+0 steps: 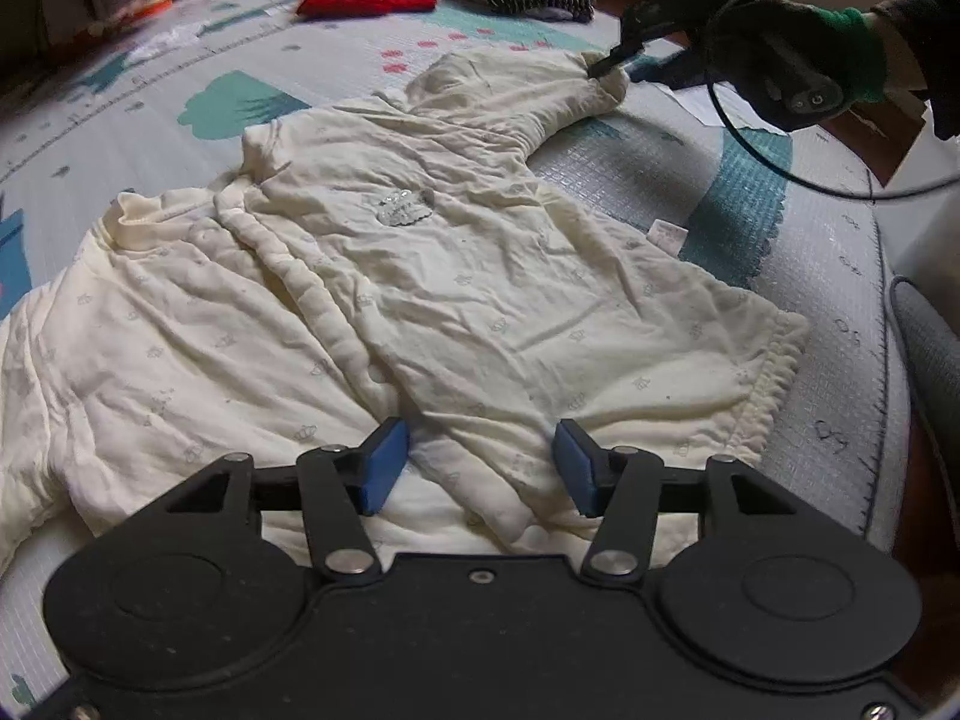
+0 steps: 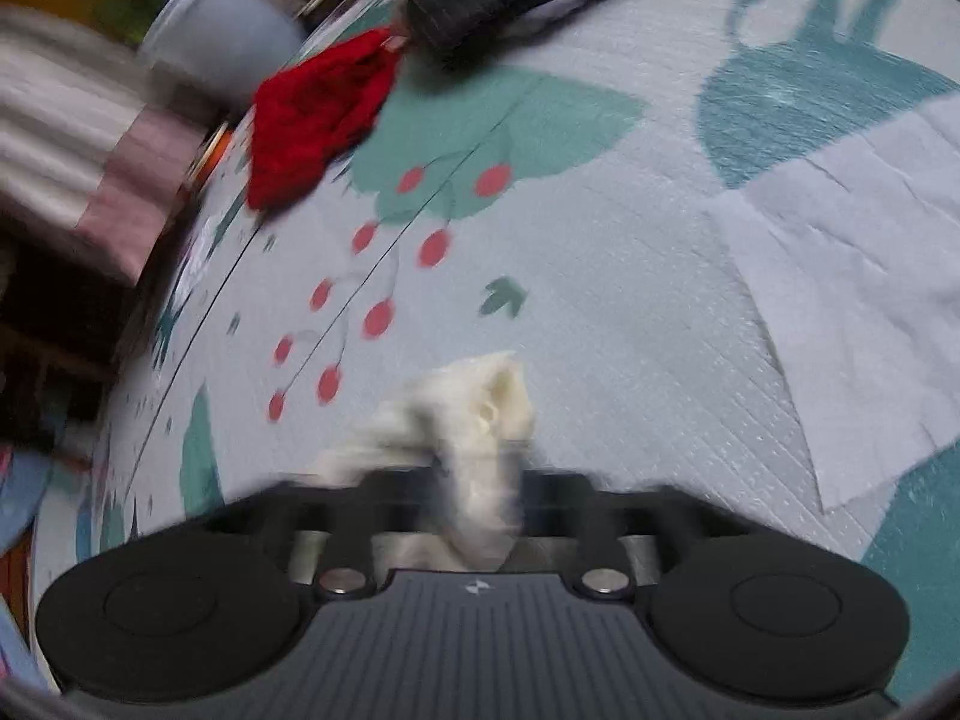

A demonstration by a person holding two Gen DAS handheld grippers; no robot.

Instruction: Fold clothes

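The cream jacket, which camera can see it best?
The left wrist view: the cream jacket lies spread across the play mat, its body and one sleeve showing. The right wrist view shows only the bunched sleeve end, blurred, pinched in the right gripper.

— What lies under everything?

— A pale play mat (image 1: 600, 180) printed with teal shapes and red cherries (image 2: 378, 318).

— And off to one side of it?

— Sheets of white paper (image 2: 852, 300) lie flat on the mat, overlapping one another.

— Anything beyond the mat's far edge?

— A pale plastic tub (image 2: 222, 30) stands there, and beside it hanging cloth in white and dusty pink (image 2: 132, 192), blurred in the right wrist view.

— What about the near right in the left wrist view?

— A grey rounded edge (image 1: 930, 360), too cropped to name, and a thin black cable (image 1: 780, 168) looping above the mat.
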